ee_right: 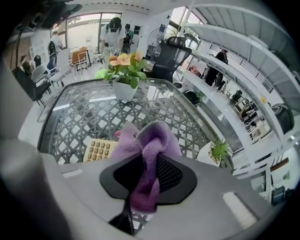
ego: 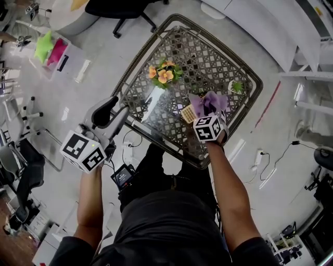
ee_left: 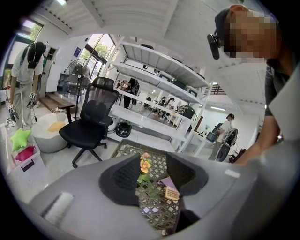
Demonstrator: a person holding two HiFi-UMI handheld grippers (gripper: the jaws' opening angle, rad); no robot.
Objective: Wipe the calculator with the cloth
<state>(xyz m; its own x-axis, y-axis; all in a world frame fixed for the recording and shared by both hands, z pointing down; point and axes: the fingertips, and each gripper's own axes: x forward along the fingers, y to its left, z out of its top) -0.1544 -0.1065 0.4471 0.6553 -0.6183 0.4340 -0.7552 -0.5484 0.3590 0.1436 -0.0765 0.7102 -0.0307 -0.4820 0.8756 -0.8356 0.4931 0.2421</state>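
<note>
A tan calculator (ego: 188,112) lies on the glass-topped lattice table (ego: 171,41), near its front edge. My right gripper (ego: 208,111) hangs just right of it, pointing steeply down and shut on a purple cloth (ego: 209,102). In the right gripper view the cloth (ee_right: 150,140) bunches up between the pads (ee_right: 168,173) and hangs over the calculator's (ee_right: 99,149) right end; whether it touches I cannot tell. My left gripper (ego: 115,110) is off the table's left edge, open and holding nothing. Between its fingers (ee_left: 117,176) show the calculator (ee_left: 171,193) and cloth (ee_left: 168,182).
A white pot of orange flowers (ego: 164,75) stands mid-table, and a small green plant (ego: 237,87) near the right edge. On the floor are a black office chair (ego: 125,10), a clear bin (ego: 52,49) and cables with a power strip (ego: 259,157).
</note>
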